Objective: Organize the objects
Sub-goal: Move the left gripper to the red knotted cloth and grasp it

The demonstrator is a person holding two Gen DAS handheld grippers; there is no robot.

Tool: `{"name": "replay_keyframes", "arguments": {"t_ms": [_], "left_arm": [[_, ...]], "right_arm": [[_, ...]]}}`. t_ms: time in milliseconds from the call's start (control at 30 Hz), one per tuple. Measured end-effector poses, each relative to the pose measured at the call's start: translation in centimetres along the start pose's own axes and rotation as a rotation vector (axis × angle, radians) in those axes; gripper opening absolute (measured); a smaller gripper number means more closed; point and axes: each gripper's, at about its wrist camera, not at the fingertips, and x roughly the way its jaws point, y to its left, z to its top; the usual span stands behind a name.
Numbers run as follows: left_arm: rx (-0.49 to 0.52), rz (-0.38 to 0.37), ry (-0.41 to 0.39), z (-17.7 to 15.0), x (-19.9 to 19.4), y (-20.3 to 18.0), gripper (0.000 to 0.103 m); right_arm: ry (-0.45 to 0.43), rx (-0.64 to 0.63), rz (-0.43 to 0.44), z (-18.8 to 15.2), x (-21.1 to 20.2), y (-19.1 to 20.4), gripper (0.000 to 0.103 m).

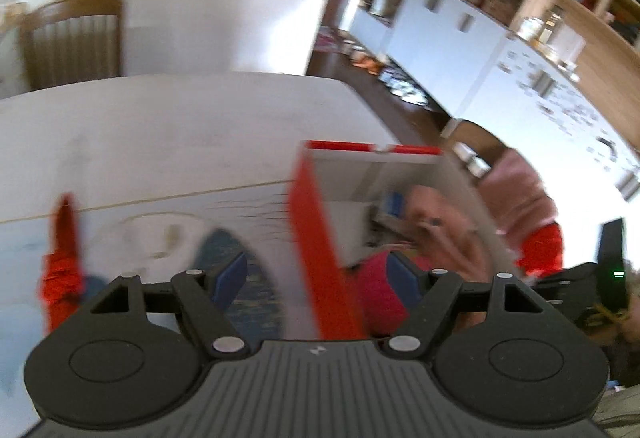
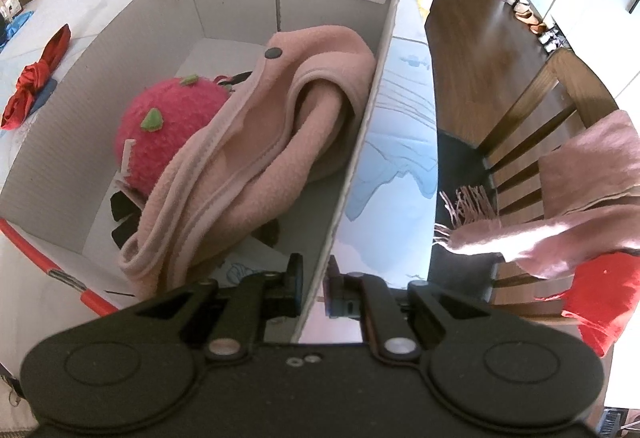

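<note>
lying at the lower left of the frame, the red cloth [image 1: 60, 270] runs upward, left of the open, empty left gripper [image 1: 320, 278]; right gripper [image 2: 314, 290] clamps the box [image 2: 372, 110] wall.

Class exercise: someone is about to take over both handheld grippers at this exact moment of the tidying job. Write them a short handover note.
Right gripper: shut on the box wall, steadying the cardboard box.
Left gripper: open, empty, over the box's red-edged wall.
In the box: pink plush strawberry and pink cloth, with dark items underneath that I cannot identify.
Still outside: red knotted cloth on the table left of the box.
Left to do: probably fetch that red cloth with the left gripper and drop it in.
</note>
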Motion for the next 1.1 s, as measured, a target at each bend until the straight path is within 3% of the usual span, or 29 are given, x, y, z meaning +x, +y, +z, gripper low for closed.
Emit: {"name": "replay_keyframes", "arguments": {"t_ms": [267, 467, 667, 1100], "left_arm": [[-0.110, 0.255, 0.000, -1.3, 0.3, 8.6, 0.076], [-0.163, 0.382, 0.042, -2.1, 2.2, 14.2, 0.076], [-0.189, 0.418, 0.085, -2.3, 4.4, 17.0, 0.076], [-0.189, 0.418, 0.145, -2.2, 8.6, 18.7, 0.076]], "right_arm": [[-0.003, -0.002, -0.010, 0.2, -0.9, 0.2, 0.008], [0.002, 0.000, -0.018, 0.3, -1.0, 0.4, 0.008], [0.009, 0.018, -0.020, 0.6, -1.1, 0.3, 0.007], [0.011, 0.051, -0.028, 0.6, -1.0, 0.0, 0.006]]}}
